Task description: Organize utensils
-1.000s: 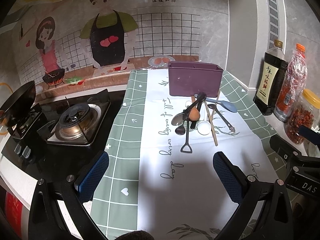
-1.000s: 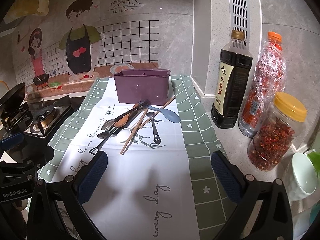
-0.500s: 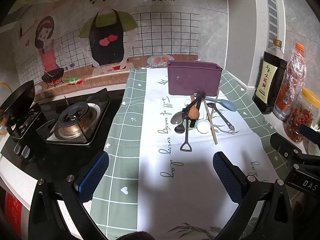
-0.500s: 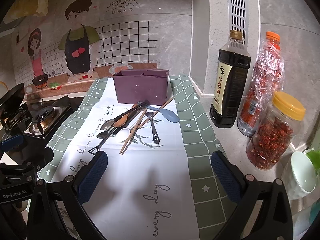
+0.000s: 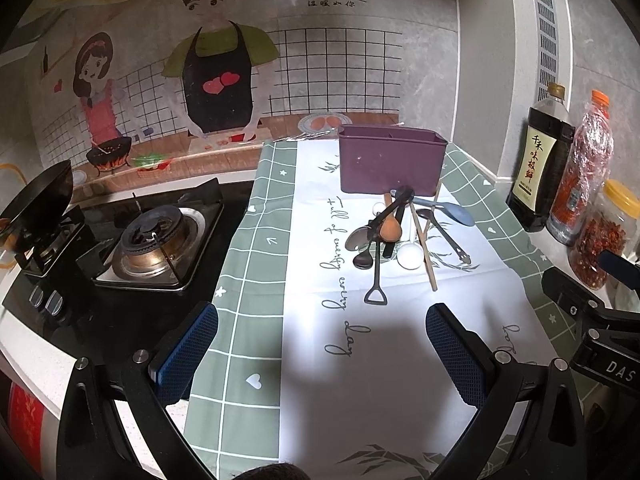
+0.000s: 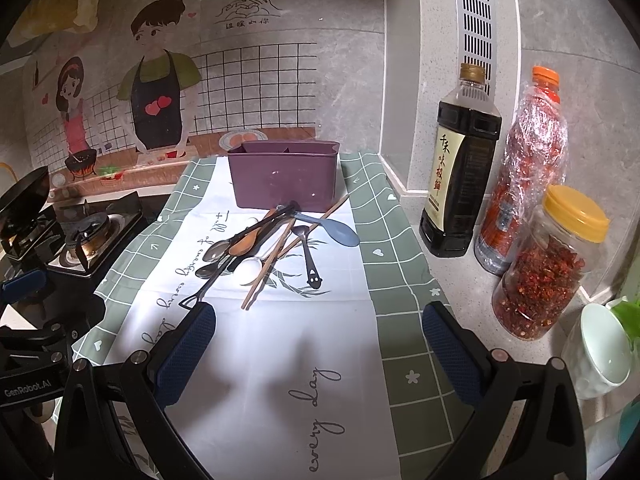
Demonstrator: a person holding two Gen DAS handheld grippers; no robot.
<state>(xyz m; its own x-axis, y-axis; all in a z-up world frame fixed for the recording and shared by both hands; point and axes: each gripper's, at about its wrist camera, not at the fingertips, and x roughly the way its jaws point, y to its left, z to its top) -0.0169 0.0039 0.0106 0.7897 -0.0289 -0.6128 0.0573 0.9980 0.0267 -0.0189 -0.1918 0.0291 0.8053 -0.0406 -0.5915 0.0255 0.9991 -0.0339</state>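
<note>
A purple utensil holder (image 5: 391, 159) (image 6: 286, 178) stands at the far end of the white and green cloth. In front of it lies a heap of utensils: a wooden spoon (image 5: 390, 227) (image 6: 250, 240), wooden chopsticks (image 5: 423, 246) (image 6: 272, 260), a blue spoon (image 5: 456, 213) (image 6: 340, 232), a white spoon (image 5: 409, 256), metal spoons and a black shovel-handled spoon (image 5: 376, 276) (image 6: 202, 290). My left gripper (image 5: 320, 350) is open, well short of the heap. My right gripper (image 6: 318, 350) is open too, near the heap's front, nothing between its fingers.
A gas stove (image 5: 156, 240) with a black pan (image 5: 38, 196) sits left of the cloth. On the right stand a soy sauce bottle (image 6: 462, 168), a chilli-filled plastic bottle (image 6: 528, 168), a yellow-lidded chilli jar (image 6: 548, 268) and a white cup (image 6: 600, 344).
Both views have shifted only slightly; the grippers stay open and the utensils lie where they were.
</note>
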